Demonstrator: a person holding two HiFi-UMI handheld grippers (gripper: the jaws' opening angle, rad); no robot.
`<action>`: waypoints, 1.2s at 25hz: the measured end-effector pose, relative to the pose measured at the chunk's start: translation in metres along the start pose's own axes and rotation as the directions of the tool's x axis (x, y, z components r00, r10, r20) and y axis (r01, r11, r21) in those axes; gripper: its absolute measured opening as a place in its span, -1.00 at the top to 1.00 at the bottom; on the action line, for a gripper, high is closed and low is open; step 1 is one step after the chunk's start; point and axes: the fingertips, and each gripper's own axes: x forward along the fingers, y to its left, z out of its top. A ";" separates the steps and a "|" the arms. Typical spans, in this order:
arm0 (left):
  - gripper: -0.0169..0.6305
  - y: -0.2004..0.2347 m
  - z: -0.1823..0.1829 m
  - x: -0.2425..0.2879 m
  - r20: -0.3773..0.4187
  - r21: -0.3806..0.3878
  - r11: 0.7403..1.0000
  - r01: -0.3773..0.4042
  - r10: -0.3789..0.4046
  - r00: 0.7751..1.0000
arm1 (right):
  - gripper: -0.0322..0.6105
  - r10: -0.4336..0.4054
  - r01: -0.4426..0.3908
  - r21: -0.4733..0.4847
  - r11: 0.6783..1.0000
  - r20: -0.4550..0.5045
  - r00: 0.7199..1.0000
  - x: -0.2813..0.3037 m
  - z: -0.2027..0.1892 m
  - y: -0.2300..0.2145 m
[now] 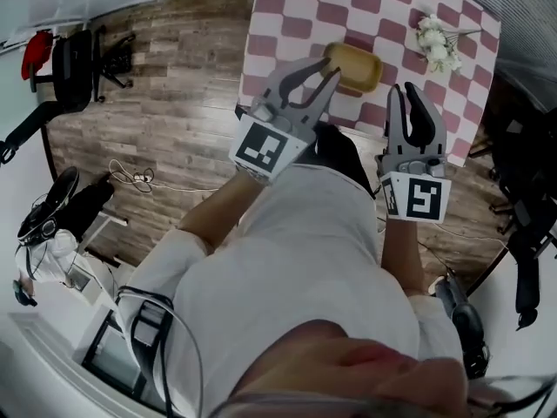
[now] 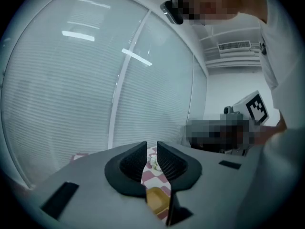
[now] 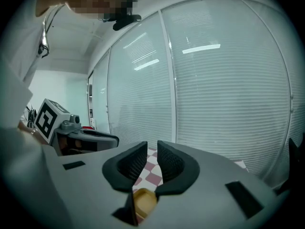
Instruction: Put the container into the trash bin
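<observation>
Head view: The person is holding both grippers out over a table (image 1: 474, 68) that is wearing a pink and white checked cloth (image 1: 365, 7). The container (image 1: 357, 66) is sitting on the cloth near the table's front edge. It is a yellow-brown tray, shaped like a box with round corners. The left gripper (image 1: 329, 77) is pointing at it, with its grey tips right by its near side; touching cannot be told. The right gripper (image 1: 405, 90) is hanging off to the side, well apart from the container. Some little white flowers (image 1: 438, 43) are lying farther back on the cloth. The floor (image 1: 165, 103) is showing brown wooden planks.

Left gripper view: The left gripper's (image 2: 151, 151) black ribbed pads are standing just a crack apart, gripping nothing. The container (image 2: 157, 199) is showing low down through the gap, on the checked cloth.

Right gripper view: The right gripper's (image 3: 152, 152) bumpy black pads are also standing a thin crack apart, and nothing is between them. The container (image 3: 144, 199) is peeking out below them. Striped white blinds (image 3: 228, 89) are filling the wall behind.
</observation>
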 end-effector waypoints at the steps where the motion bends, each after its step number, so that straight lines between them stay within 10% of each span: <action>1: 0.77 0.002 -0.013 0.005 -0.012 -0.013 1.000 0.006 -0.006 1.000 | 0.72 -0.006 0.006 0.007 1.000 -0.014 1.000 0.004 -0.012 -0.004; 19: 0.45 0.060 -0.218 0.072 -0.307 -0.113 0.991 -0.075 0.037 0.951 | 0.38 -0.035 0.083 0.152 0.985 -0.299 0.954 0.066 -0.236 -0.052; 30: 0.45 0.072 -0.287 0.081 -0.421 -0.188 0.974 -0.128 0.038 0.906 | 0.29 0.007 0.094 0.227 0.969 -0.405 0.914 0.081 -0.309 -0.046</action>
